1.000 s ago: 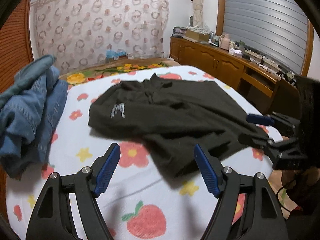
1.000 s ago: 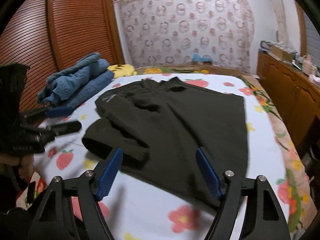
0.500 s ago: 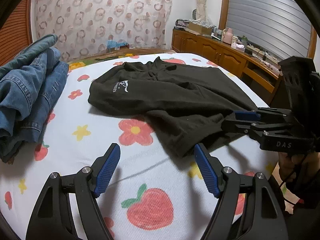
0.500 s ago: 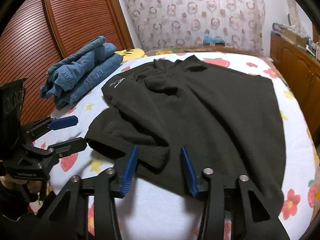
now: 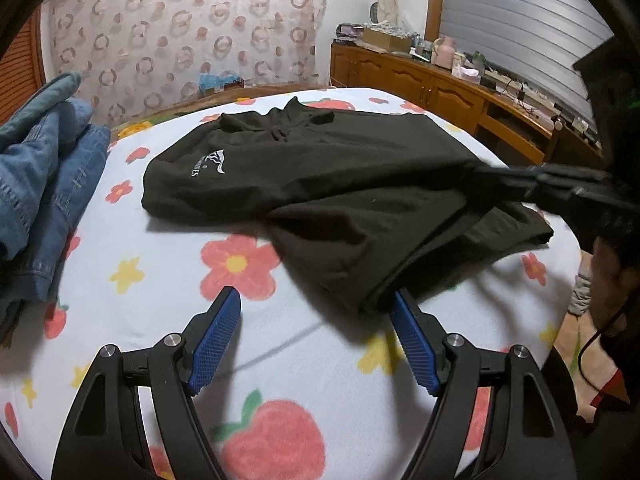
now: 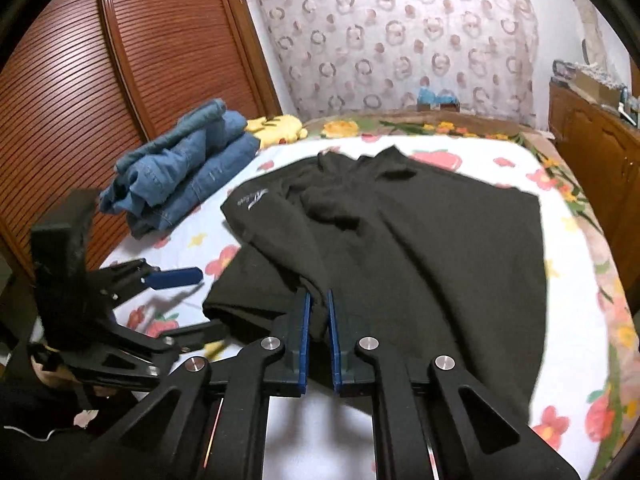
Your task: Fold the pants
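black pants: soft matt cloth, slightly fuzzy, with a small pale printed logo at centre left of the left view. bedsheet: smooth matt cloth, white with printed flowers and strawberries. jeans, left of the right view: coarse blue denim with visible stitching. left gripper: matt black plastic arms, blue pads with a fine ribbed texture, shiny metal rivets. right gripper: same matt black plastic, blue pads, bright metal rivets. wardrobe doors, upper left: reddish slatted wood, faint sheen. cabinet, upper right of the left view: glossy brown wood. curtain: thin patterned cloth.
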`<state>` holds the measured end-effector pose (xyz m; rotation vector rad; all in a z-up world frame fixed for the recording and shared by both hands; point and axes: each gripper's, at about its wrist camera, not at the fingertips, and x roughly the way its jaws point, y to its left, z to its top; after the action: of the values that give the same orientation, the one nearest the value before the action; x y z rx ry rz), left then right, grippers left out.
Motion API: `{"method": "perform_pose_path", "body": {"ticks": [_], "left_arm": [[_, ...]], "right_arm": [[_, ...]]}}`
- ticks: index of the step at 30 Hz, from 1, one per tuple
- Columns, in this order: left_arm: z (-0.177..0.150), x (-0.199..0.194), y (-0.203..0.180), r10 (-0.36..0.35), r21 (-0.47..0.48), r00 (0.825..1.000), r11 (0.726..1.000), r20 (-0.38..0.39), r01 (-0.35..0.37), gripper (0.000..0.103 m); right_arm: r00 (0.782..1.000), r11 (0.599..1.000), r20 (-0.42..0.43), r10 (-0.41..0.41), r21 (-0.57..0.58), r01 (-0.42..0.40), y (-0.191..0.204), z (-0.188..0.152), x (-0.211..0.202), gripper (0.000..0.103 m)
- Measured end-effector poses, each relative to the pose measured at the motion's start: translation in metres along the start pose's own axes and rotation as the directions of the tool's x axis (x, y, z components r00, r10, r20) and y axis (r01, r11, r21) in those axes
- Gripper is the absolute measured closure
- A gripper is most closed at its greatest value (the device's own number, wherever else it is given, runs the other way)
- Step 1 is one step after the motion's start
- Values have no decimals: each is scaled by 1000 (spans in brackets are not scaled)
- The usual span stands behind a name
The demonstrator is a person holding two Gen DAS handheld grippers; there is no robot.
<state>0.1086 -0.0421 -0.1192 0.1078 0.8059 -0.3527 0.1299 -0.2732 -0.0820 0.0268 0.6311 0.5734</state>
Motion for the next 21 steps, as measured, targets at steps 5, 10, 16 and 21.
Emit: {"method": "perform_pose_path", "body": {"ticks": [5, 10, 16, 21], "left_arm": [[5, -5, -4, 28, 10, 1000, 1000, 10, -28, 26], [12, -4, -5, 41, 6, 999, 999, 9, -41, 26], [20, 1, -17, 26, 42, 1000, 999, 9, -26, 37], [19, 3, -26, -9, 74, 1000, 997, -7, 9, 56]], "right_arm": [[999, 1000, 52, -15, -4, 15, 2, 3, -22, 95], [996, 1000, 88, -22, -8, 23, 5, -1, -38, 95], [991, 999, 120, -53, -2, 54, 7, -11, -47, 96], [988, 997, 129, -83, 20, 81, 8, -16, -52, 96]]}}
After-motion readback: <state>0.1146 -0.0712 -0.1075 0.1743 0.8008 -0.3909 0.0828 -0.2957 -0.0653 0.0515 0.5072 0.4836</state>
